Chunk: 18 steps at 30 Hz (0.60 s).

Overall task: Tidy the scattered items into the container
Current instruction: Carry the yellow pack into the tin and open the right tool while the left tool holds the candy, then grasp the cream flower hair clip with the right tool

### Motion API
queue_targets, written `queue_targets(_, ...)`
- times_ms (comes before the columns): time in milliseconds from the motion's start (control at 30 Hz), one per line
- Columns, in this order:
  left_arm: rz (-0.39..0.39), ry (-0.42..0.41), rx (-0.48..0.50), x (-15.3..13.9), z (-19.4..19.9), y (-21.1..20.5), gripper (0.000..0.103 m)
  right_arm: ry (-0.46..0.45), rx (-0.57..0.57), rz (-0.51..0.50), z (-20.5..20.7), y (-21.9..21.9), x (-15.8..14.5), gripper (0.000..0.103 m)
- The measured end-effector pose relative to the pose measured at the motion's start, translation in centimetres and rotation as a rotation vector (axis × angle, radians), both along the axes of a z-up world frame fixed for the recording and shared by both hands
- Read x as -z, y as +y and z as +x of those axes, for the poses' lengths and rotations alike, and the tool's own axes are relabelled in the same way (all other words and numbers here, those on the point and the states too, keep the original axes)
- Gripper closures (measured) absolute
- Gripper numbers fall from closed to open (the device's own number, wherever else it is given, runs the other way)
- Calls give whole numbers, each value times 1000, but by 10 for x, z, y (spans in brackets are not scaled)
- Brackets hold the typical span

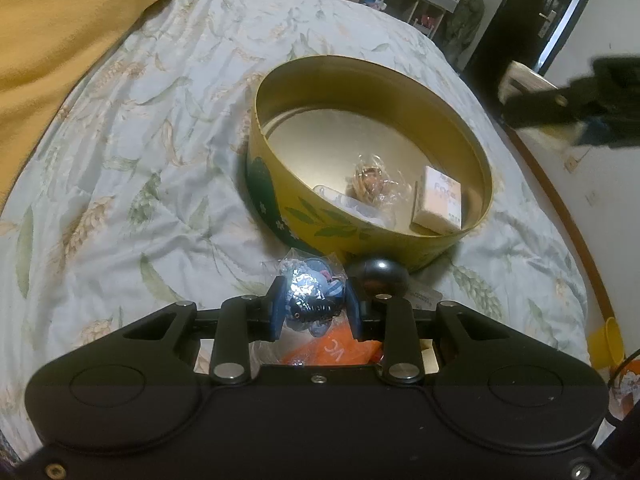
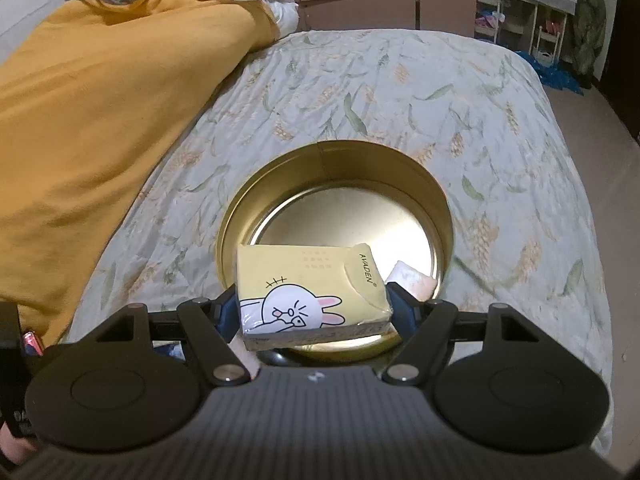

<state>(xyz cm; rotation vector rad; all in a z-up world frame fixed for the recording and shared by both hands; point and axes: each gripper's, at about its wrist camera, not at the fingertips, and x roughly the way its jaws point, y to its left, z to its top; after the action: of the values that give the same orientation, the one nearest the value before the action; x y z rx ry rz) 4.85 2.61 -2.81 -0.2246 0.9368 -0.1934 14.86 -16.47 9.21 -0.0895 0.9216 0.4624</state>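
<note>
A bed [image 1: 120, 152] with a pale leaf-print quilt fills both views, a mustard blanket [image 2: 92, 120] heaped at upper left and cluttered shelves in the far upper right. The round yellow tin [image 1: 486, 184] sits on the quilt at frame centre, already holding a pink box [image 1: 438, 204] and a crinkly wrapped sweet [image 1: 370, 182]. The right gripper [image 2: 314, 308] has its jaws clamped across the short sides of a yellow tissue pack [image 2: 312, 292], which hangs above the tin's near rim; it looks light and squashy, so a side grip suits it. The left gripper [image 1: 314, 308] pinches a small clear bag [image 1: 310, 284] of dark trinkets, low centre just before the tin; its film is likely slippery and best held by the bunched middle. A black ball [image 1: 378, 274] rests beside it.
</note>
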Motion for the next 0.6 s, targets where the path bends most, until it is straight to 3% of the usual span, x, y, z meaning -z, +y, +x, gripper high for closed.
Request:
queue_targets(67,1,4,2,1,1,0,75,-7,11,-5,6,6,3,28)
queue_targets(100,1,5,2,2,1,0,75,-18,23,-9,9,8,4,19)
queue_targets(200,3,7,3,3,1,0,75,-30,57,-23,12,9,7,5)
queue_targets(600,7,6,-7,3,3,3,75,92,26,-58,-22,-15,45,4)
